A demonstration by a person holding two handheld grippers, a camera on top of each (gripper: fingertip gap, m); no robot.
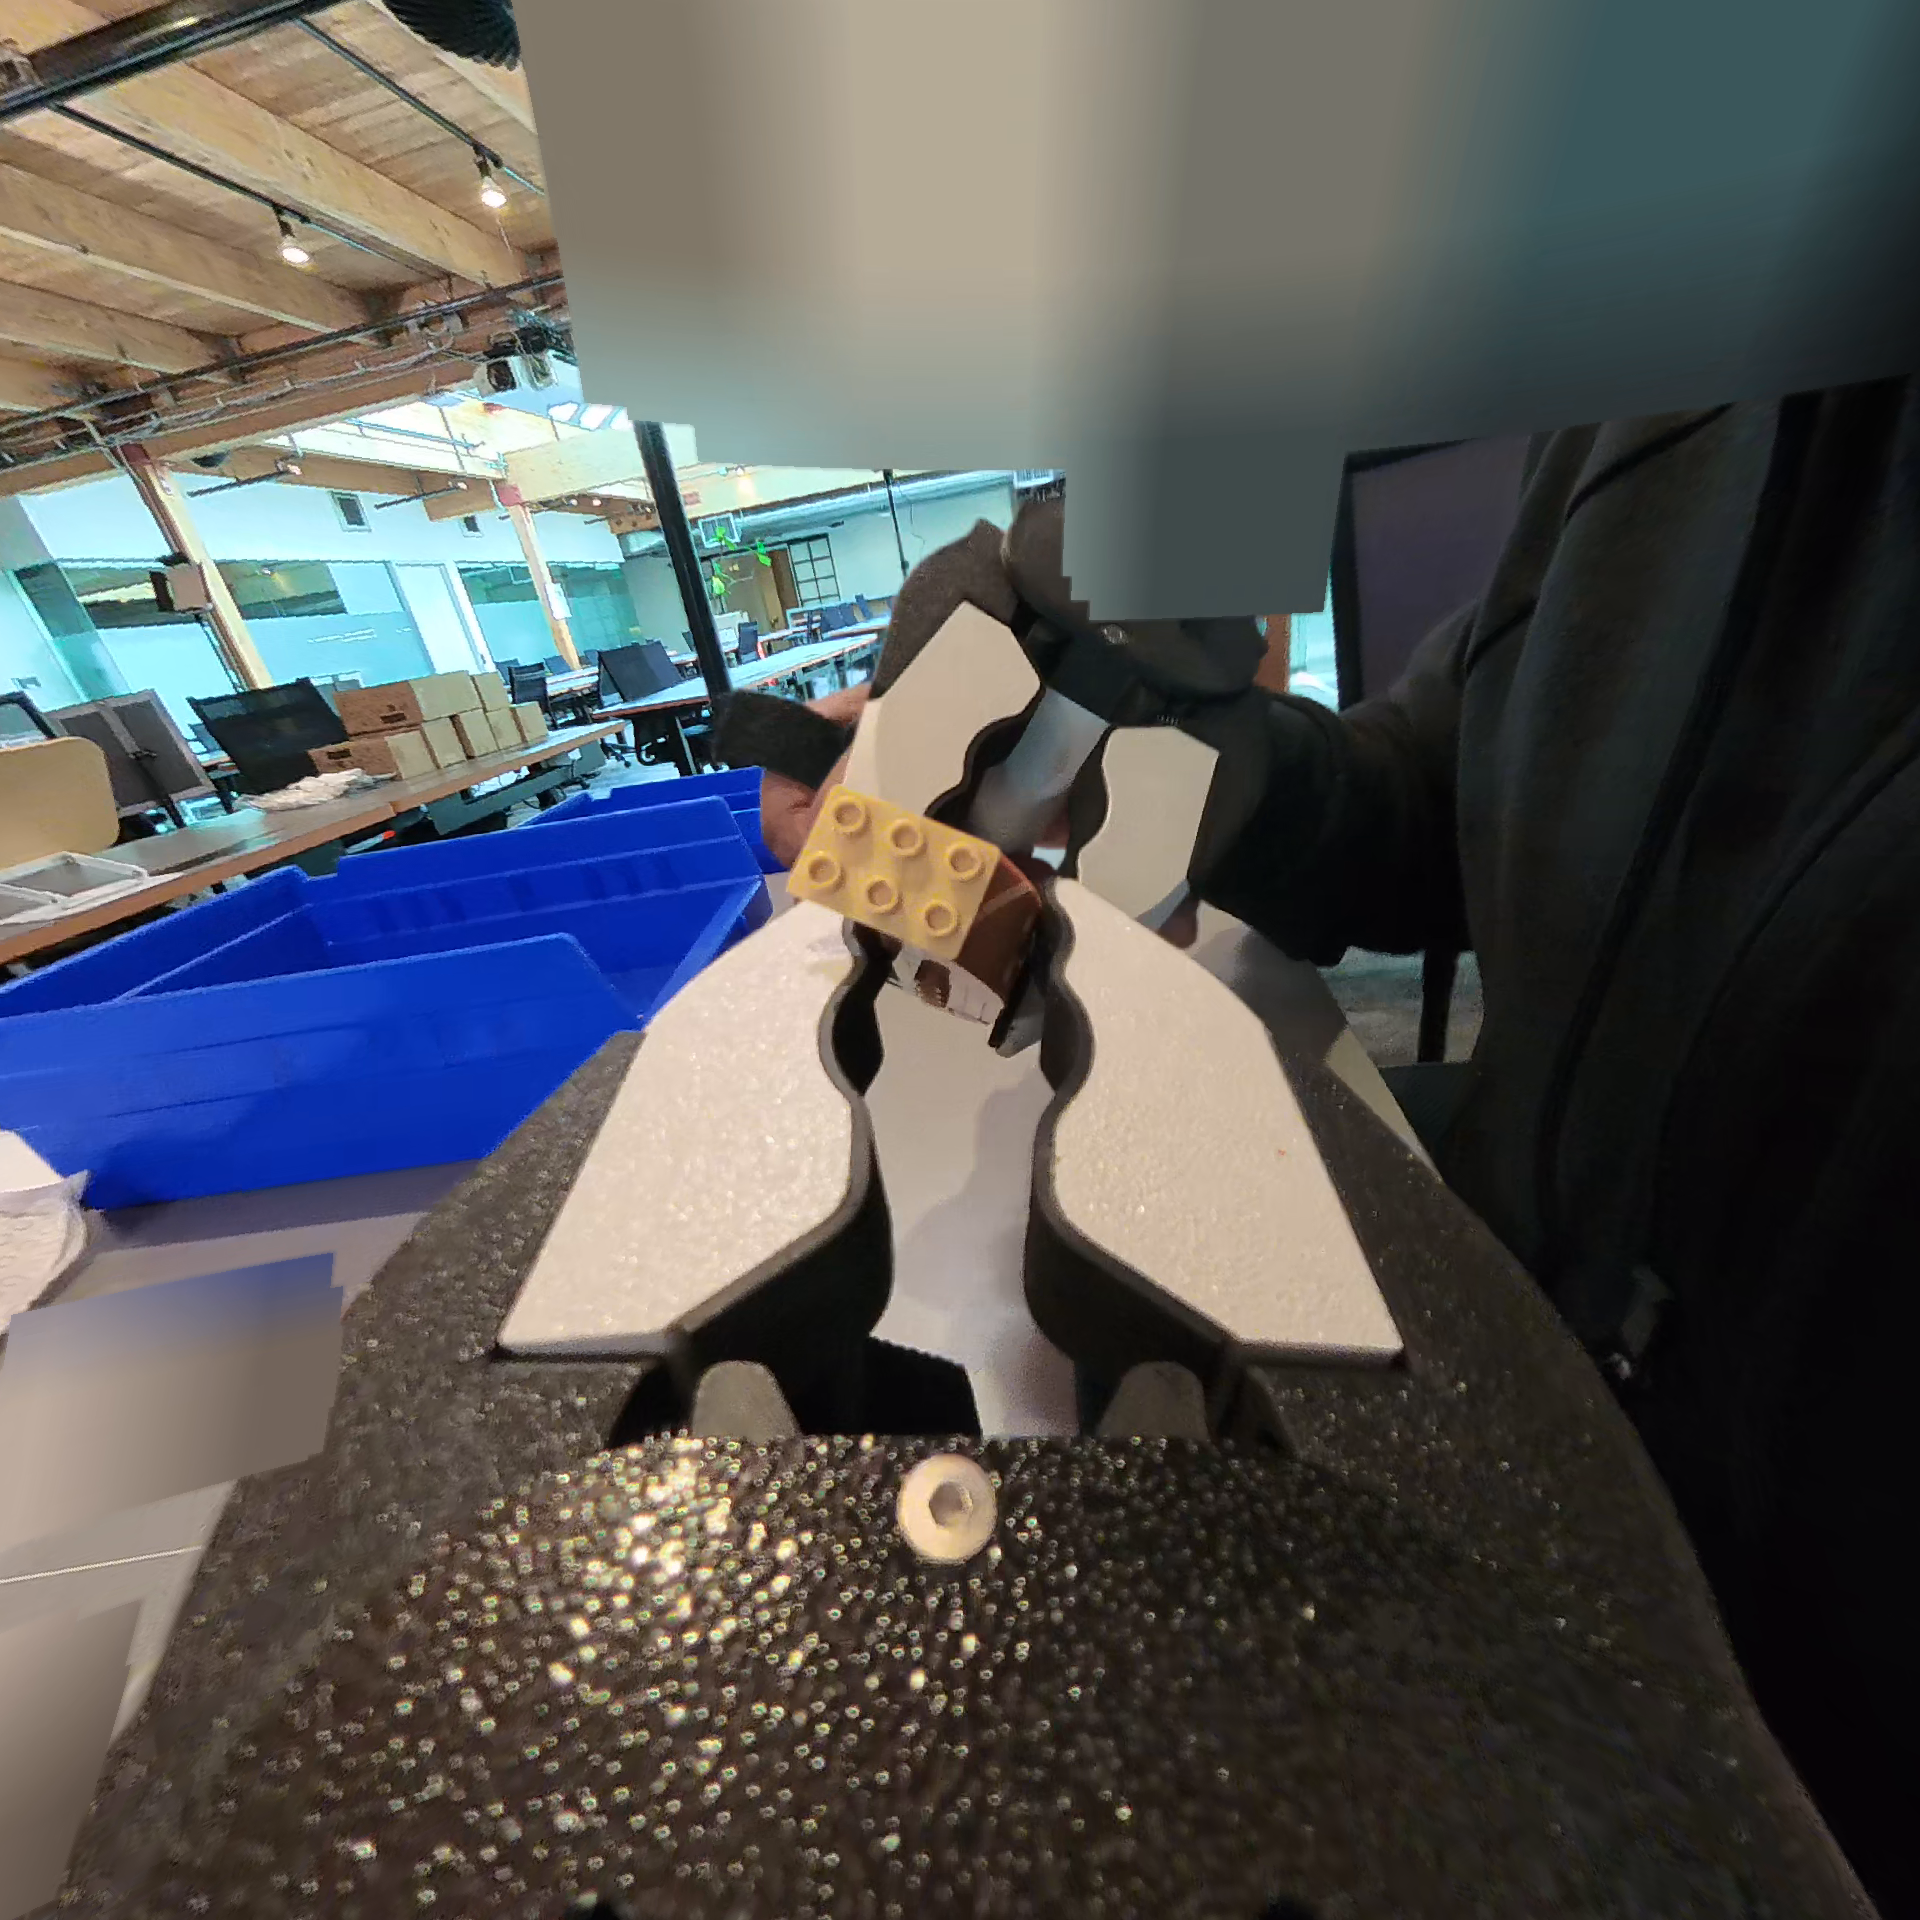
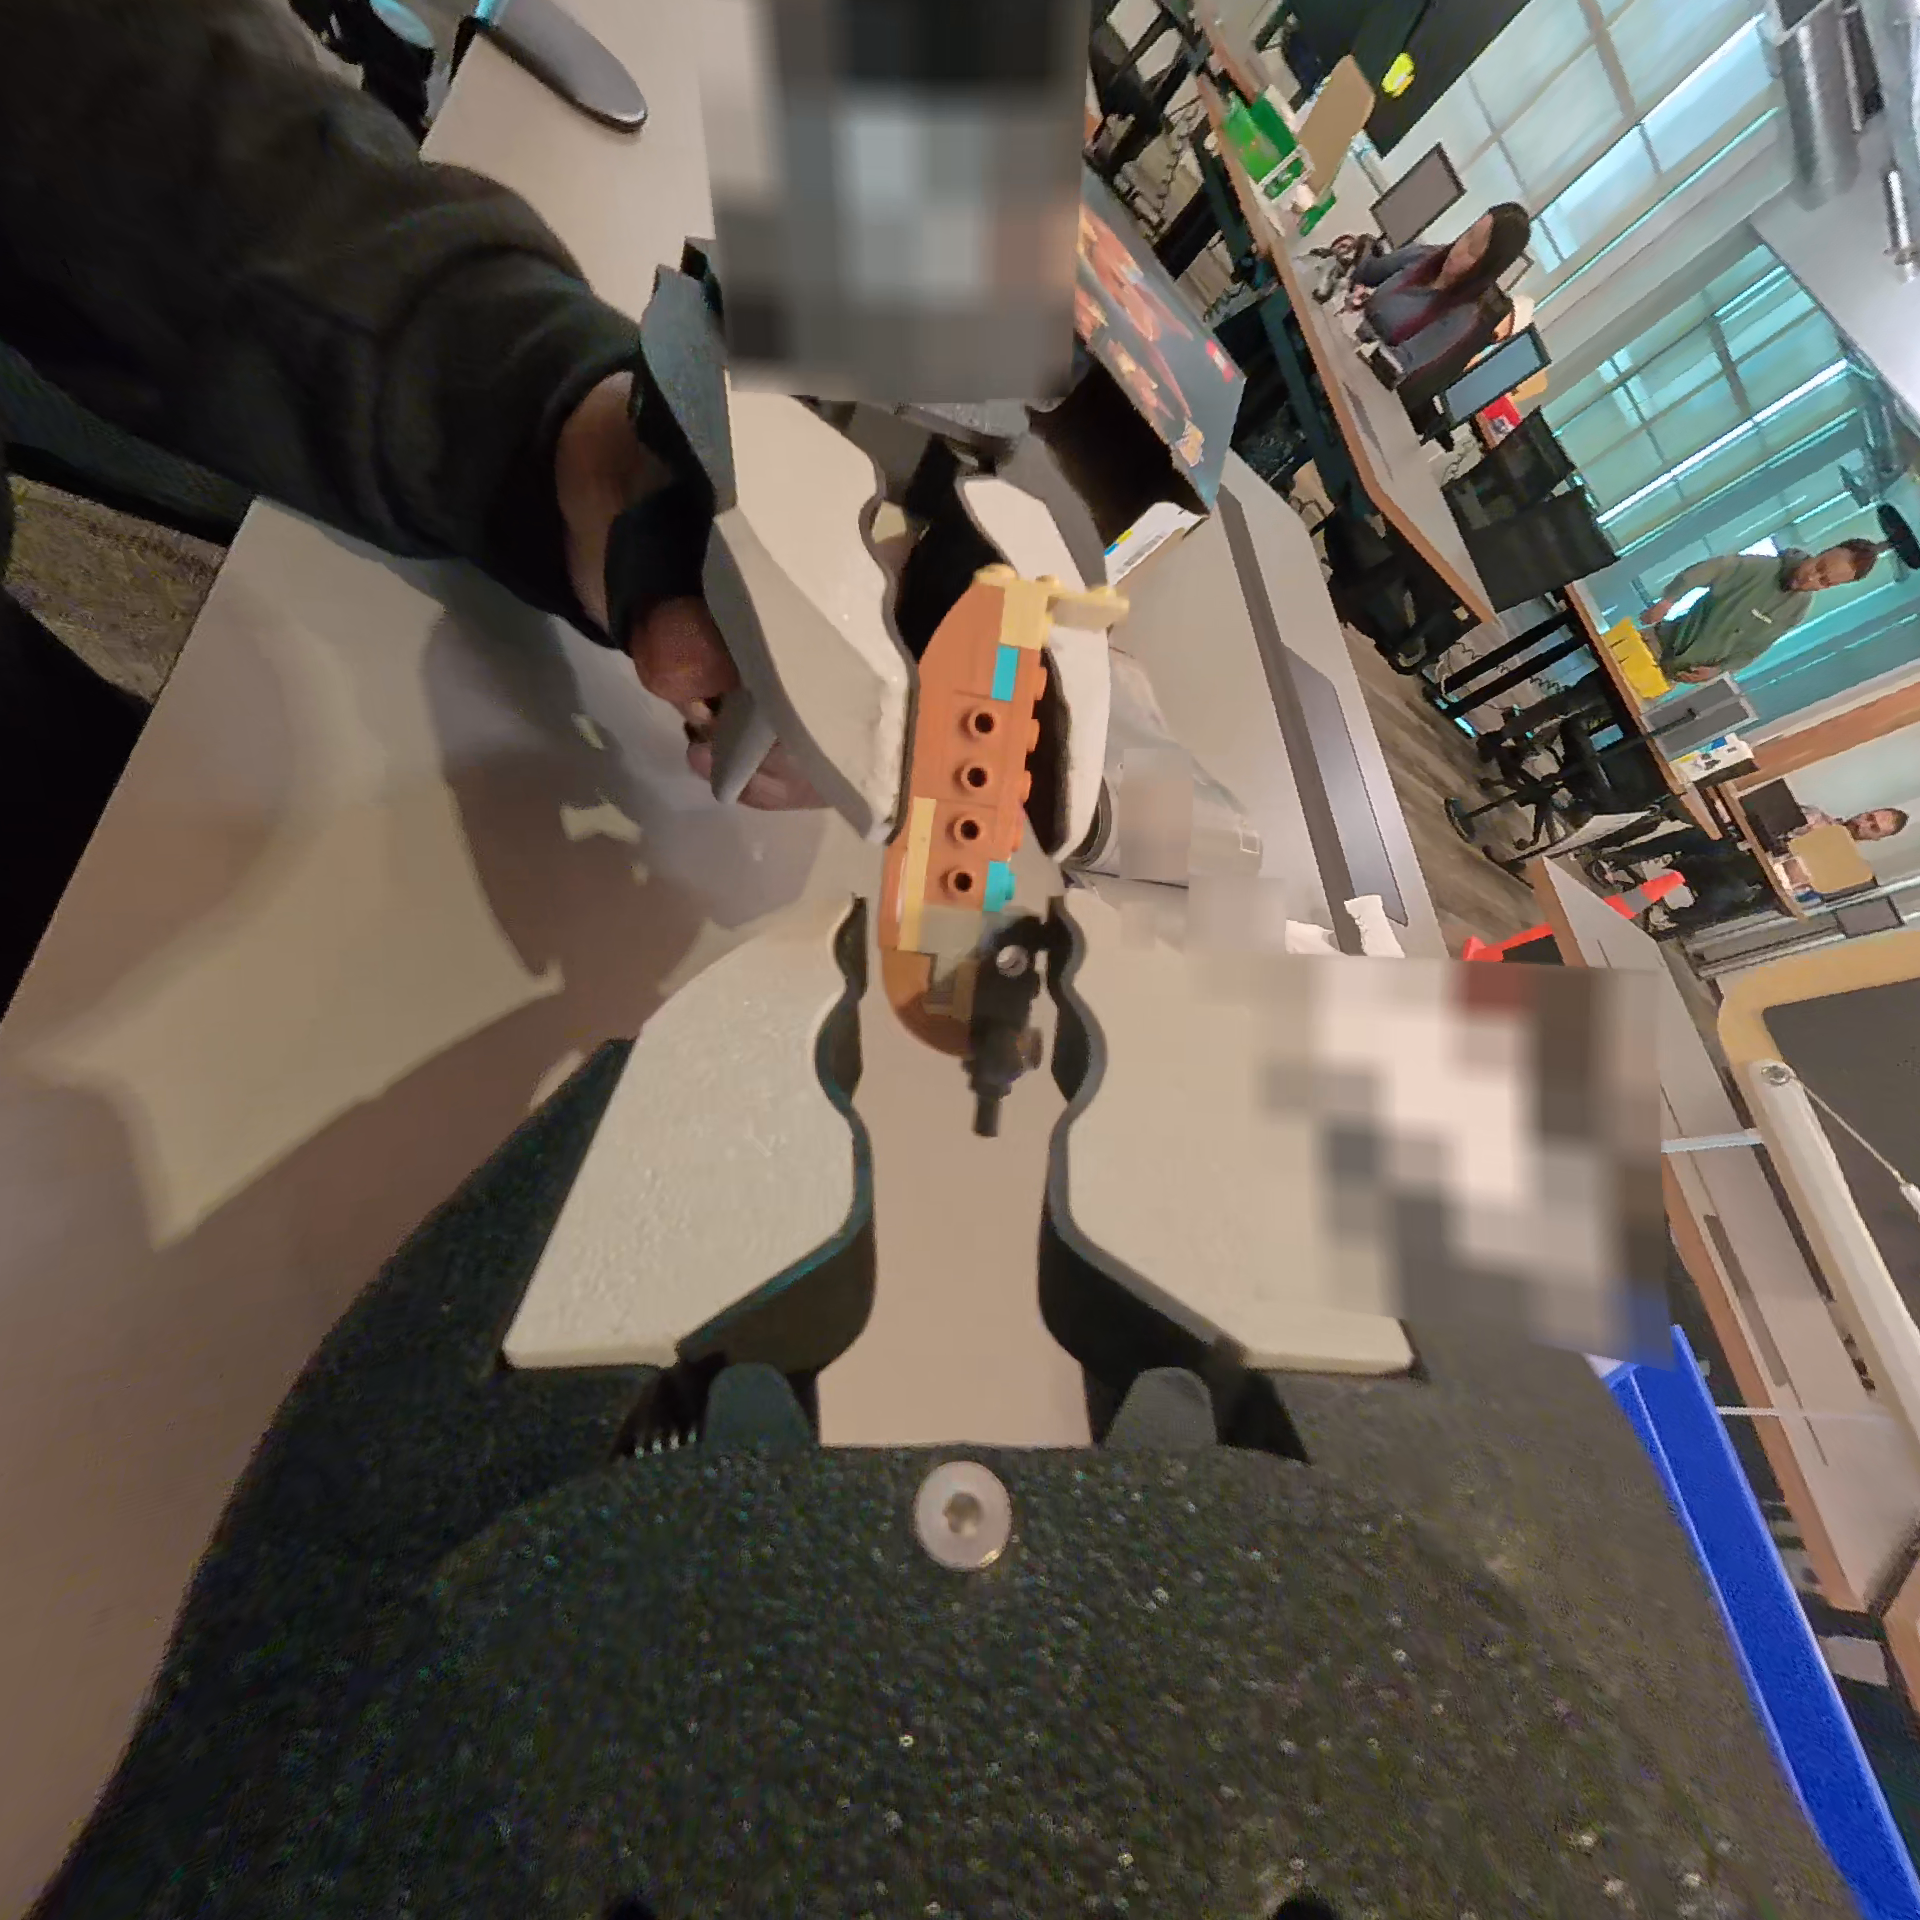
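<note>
While we held both grippers up facing each other above the grey table (image 2: 312,935), the left gripper (image 1: 951,951) was partly closed on a brown toy-brick boat (image 2: 961,790) with a tan studded plate (image 1: 894,868). The right gripper (image 2: 961,940) closed partway around the boat's pointed end; whether it pressed, we could not tell. Blue bins (image 1: 364,987) stood behind.

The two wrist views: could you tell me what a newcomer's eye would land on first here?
First, the brown toy-brick model, long and studded with a tan plate on it, held up in the middle between both hand-held grippers: the left and the right. Next, the bright blue bins on the table at the left of the left wrist view.
</note>
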